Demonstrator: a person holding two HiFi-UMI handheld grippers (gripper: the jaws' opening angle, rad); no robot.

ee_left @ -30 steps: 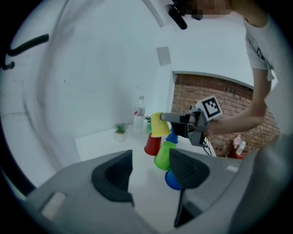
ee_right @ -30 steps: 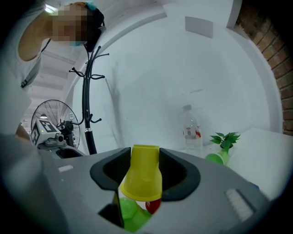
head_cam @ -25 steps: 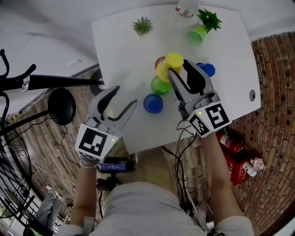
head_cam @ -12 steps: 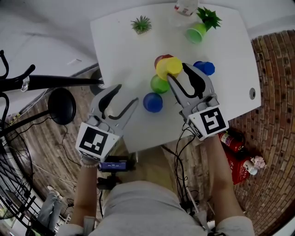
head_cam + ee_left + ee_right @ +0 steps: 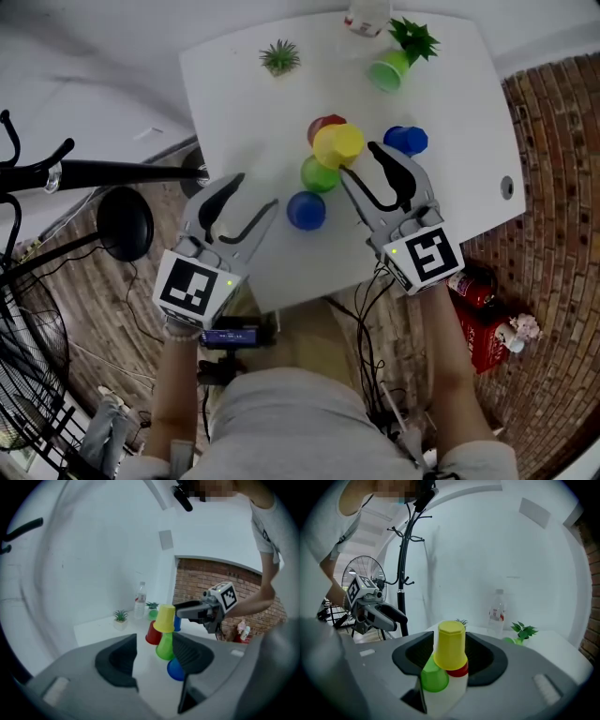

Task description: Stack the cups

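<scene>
Three cups form a small pyramid on the surface (image 5: 234, 94): the yellow cup (image 5: 337, 145) rests upside down on the red cup (image 5: 324, 123) and green cup (image 5: 317, 174), with the right claw (image 5: 360, 163) wide and just short of it. Next, I judge, the left claw (image 5: 259, 189), wide and empty, must take the nearby blue cup (image 5: 307, 210) without nudging the stack. These cups are all inverted and hold nothing.

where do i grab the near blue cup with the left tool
Probably across the side wall of the near blue cup, left tool coming level from the near-left. It stands mouth down, tapering, and no cup crowds that side.
</scene>
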